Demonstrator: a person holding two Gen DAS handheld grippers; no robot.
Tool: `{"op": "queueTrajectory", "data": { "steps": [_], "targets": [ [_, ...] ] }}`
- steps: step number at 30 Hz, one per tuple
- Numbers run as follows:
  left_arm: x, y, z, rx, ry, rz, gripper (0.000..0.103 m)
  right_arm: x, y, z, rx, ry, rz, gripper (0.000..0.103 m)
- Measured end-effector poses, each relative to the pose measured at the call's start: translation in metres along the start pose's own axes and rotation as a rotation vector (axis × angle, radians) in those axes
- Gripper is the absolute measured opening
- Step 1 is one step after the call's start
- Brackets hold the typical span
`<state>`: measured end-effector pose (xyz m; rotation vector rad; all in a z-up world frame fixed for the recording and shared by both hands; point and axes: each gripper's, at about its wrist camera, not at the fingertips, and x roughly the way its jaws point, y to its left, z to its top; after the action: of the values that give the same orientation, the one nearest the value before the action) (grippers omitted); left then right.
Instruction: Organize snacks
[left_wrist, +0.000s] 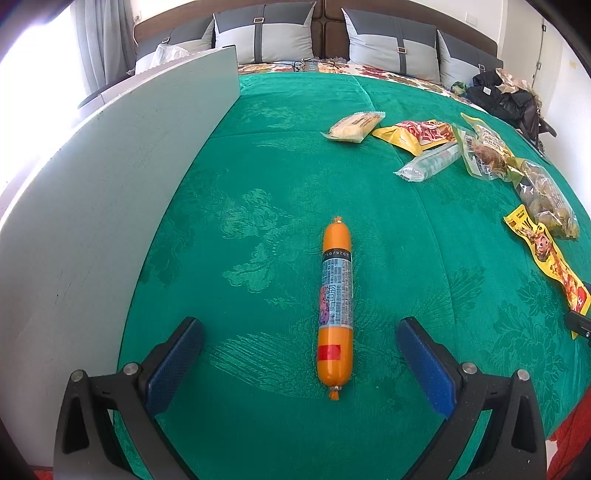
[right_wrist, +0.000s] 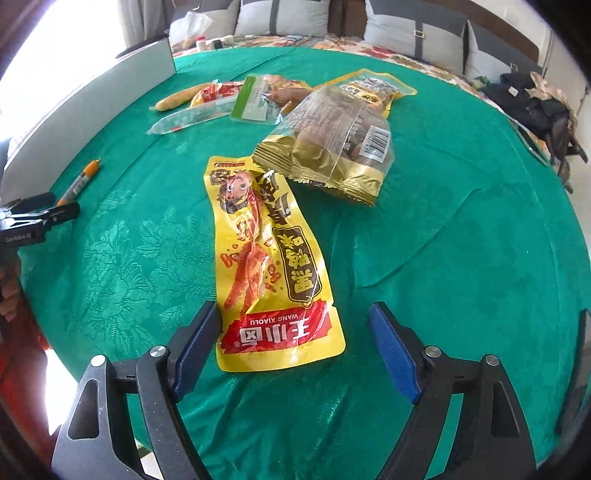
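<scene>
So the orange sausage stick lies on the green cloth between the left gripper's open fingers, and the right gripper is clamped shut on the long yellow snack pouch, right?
Not quite. The right gripper is open, not clamped: in the right wrist view its blue pads stand apart, with the long yellow snack pouch lying flat on the green cloth between them. The rest holds: the orange sausage stick lies between the open left gripper.

free: green bedspread mid-bed | blocked: white board left, snack pile right
</scene>
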<state>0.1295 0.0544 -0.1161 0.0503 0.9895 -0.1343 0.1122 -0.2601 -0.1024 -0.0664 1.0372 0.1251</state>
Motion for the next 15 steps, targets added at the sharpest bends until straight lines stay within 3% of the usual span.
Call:
{"op": "queueTrajectory", "data": {
  "steps": [10, 15],
  "targets": [
    [0.001, 0.0, 0.001, 0.022, 0.012, -0.016, 0.103, -0.004, 0.001, -0.011, 0.008, -0.072, -0.008, 0.092],
    [-0.001, 0.0, 0.003, 0.049, 0.028, -0.042, 0.097, -0.006, 0.0, -0.008, 0.008, 0.001, -0.008, 0.091]
  ]
}}
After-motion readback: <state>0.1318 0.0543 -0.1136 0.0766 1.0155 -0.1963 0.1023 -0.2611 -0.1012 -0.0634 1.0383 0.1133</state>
